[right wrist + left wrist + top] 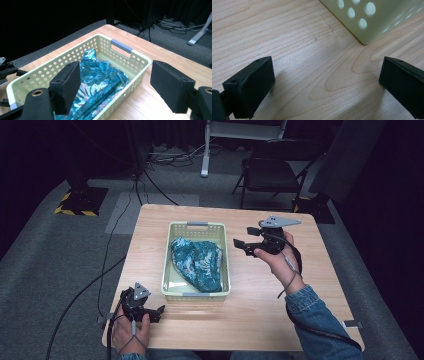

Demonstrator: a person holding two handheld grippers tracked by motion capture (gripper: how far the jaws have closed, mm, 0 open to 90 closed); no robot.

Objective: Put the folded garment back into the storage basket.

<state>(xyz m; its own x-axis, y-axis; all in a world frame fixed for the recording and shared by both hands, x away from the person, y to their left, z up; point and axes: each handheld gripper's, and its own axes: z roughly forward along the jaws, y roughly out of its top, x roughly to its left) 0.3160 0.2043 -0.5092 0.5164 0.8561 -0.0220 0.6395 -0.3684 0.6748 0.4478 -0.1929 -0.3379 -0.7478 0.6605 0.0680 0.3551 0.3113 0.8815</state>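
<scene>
A pale green perforated basket (170, 254) sits mid-table with a crumpled teal patterned cloth (198, 261) inside. My left gripper (159, 312) rests low at the table's front left corner, open, nothing between its fingers; its own view shows the basket's corner (364, 27) just ahead. My right gripper (242, 240) is held above the table right of the basket, open and empty, pointing at it. In the right gripper view the basket (140, 63) and the cloth (100, 80) lie beyond the spread fingers (67, 86).
The wooden table (260, 305) has bare room right of and in front of the basket. A black folding chair (272, 170) and floor cables stand beyond the far edge. Dark curtains surround the area.
</scene>
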